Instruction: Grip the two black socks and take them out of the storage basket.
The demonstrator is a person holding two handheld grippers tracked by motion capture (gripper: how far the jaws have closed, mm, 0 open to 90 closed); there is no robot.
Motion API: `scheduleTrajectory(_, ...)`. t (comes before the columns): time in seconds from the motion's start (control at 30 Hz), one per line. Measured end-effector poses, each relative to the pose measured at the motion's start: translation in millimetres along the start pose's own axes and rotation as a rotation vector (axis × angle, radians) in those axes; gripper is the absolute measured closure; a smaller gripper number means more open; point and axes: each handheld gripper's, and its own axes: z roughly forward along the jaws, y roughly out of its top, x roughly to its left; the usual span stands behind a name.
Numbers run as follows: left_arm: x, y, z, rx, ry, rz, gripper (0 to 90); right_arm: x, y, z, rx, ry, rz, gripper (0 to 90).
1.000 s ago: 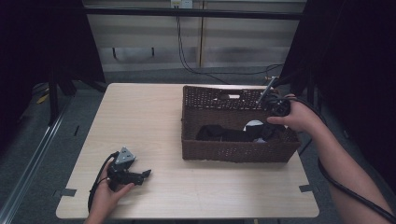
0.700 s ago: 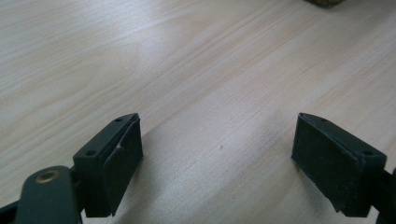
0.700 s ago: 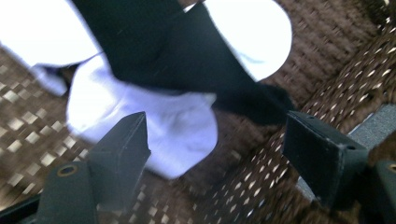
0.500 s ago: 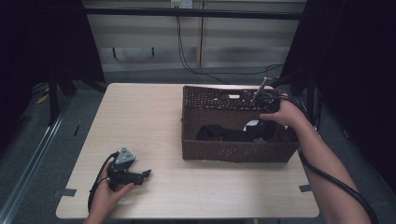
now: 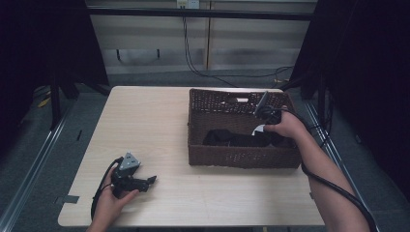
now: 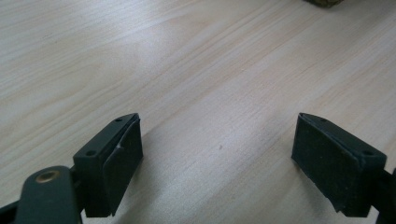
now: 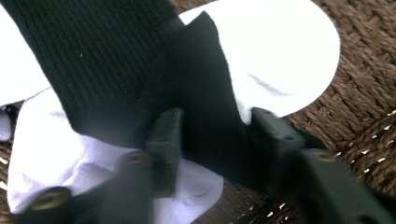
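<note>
Your right gripper (image 5: pixel 265 122) has dropped into the dark woven wicker basket (image 5: pixel 227 157) at the table's right side. A second ago it hung above the basket's far right corner. In the right gripper view its jaws have just been closing, and a fold of black ribbed fabric (image 7: pixel 205 98), seemingly a sock, now sits pinched between them. White fabric (image 7: pixel 56 154) and a white oval piece (image 7: pixel 280 60) lie under it on the basket floor. The pads press the fold from both sides, so by the look of it the grip is made.

The black fabric is still down in the basket, in its right half, among other dark clothing (image 5: pixel 232 139). None of it is lifted yet. The work appears to stand at the pick-up, with the lift to come. A thin pinch on soft cloth may slip, or drag the white piece along.

Your left gripper (image 5: pixel 147 181) rests on the pale wooden table (image 5: pixel 145 121) at the near left corner, where it was a second ago. Its jaws stand wide with nothing between them.
</note>
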Motion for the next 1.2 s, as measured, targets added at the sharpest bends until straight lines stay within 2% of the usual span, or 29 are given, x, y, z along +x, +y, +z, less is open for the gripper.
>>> scheduleTrajectory(0.03,0.0,0.0,-0.1,0.0,0.001,0.001,15.6,0.5,0.0,-0.1,0.012,0.003,-0.02,69.8)
scheduleTrajectory(0.1,0.2,0.2,-0.3,0.004,-0.001,0.001,15.6,2.6,0.2,-4.7,0.022,0.007,-0.018,77.8)
scheduleTrajectory(0.2,0.2,0.2,-0.3,0.004,-0.002,0.001,15.6,4.0,-1.4,-18.8,0.014,0.035,-0.023,83.2)
scheduleTrajectory(0.43,0.1,0.2,-0.3,0.003,-0.002,0.0,15.6,8.1,-6.6,-59.8,-0.004,0.066,-0.03,84.2)
scheduleTrajectory(0.57,0.0,0.2,-0.1,0.003,-0.003,0.0,15.6,12.6,-8.1,-81.9,-0.024,0.056,-0.036,84.2)
scheduleTrajectory(0.6,0.0,0.2,-0.1,0.003,-0.003,0.0,15.6,12.6,-8.1,-81.9,-0.024,0.056,-0.036,84.2)
scheduleTrajectory(0.63,0.2,0.2,-0.2,0.003,-0.002,0.001,15.6,14.3,-9.2,-92.0,-0.036,0.054,-0.045,84.2)
scheduleTrajectory(0.7,0.2,0.2,-0.2,0.003,-0.002,0.001,15.6,14.7,-10.0,-96.8,-0.039,0.055,-0.049,84.2)
scheduleTrajectory(0.77,0.2,0.1,-0.2,0.004,-0.002,0.001,15.6,14.6,-13.1,-111.2,-0.043,0.045,-0.05,84.2)
scheduleTrajectory(0.9,0.1,0.2,-0.2,0.004,-0.003,0.001,15.6,14.9,-15.9,-125.0,-0.052,0.043,-0.038,84.2)
scheduleTrajectory(0.93,0.1,0.1,-0.2,0.003,-0.002,0.001,15.6,14.9,-17.7,-134.0,-0.058,0.043,-0.05,84.1)
scheduleTrajectory(1.03,0.2,0.2,-0.3,0.005,-0.003,0.002,15.6,15.7,-19.4,-142.9,-0.07,0.04,-0.055,84.1)
scheduleTrajectory(1.07,0.1,0.2,-0.3,0.004,-0.001,0.001,15.6,17.3,-20.9,-152.5,-0.068,0.037,-0.054,84.1)
scheduleTrajectory(1.2,0.3,0.2,-0.3,0.004,-0.002,0.004,15.6,20.9,-26.4,-172.2,-0.081,0.026,-0.081,84.0)
